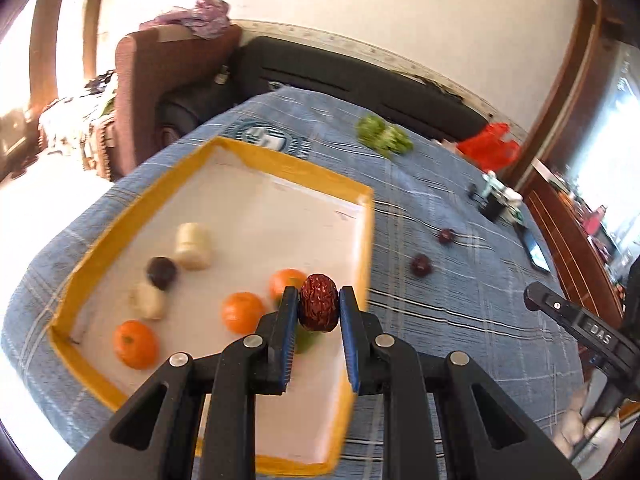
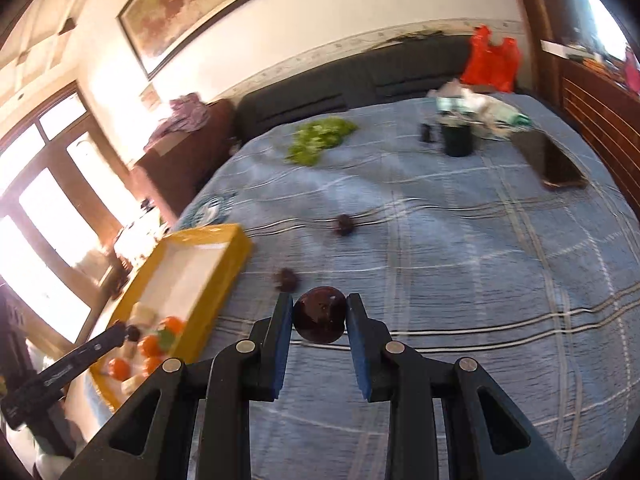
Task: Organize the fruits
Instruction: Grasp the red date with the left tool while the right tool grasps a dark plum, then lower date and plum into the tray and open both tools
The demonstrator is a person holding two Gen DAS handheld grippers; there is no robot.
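A: In the left wrist view, lower centre, our left gripper (image 1: pixel 319 303) has its jaws clamped on a wrinkled red date (image 1: pixel 319 302), held above the near right part of the yellow tray (image 1: pixel 224 147). The tray sits on a blue checked cloth (image 1: pixel 460 312); whether that is a bed or a worktop we cannot tell.

B: And in the right wrist view, centre, our right gripper (image 2: pixel 319 318) is clamped on a dark plum (image 2: pixel 319 314), over the cloth to the right of the tray.

A: How do we expect them to handle? The date looks light, dry and leathery, so we judge it grips well across its narrow middle, as we have it. The plum looks smooth and glossy: slippery, soft enough to bruise. We would hold it across its widest part, gently.

B: What is in the tray already?

A: 3 oranges (image 1: pixel 135 344), 1 dark fruit (image 1: pixel 161 273) and 2 pale chunks (image 1: pixel 193 245) that could be banana pieces; blur keeps us from being sure. Something green peeks out behind the left jaw, mostly hidden.

B: In the left wrist view, 2 more dark fruits (image 1: pixel 421 265) lie loose on the cloth right of centre, well apart from the tray, and green grapes (image 1: pixel 383 137) sit toward the upper centre.

A: The tray's near edge is cut off behind our gripper body, and both views are smeared by motion, so small details stay uncertain.
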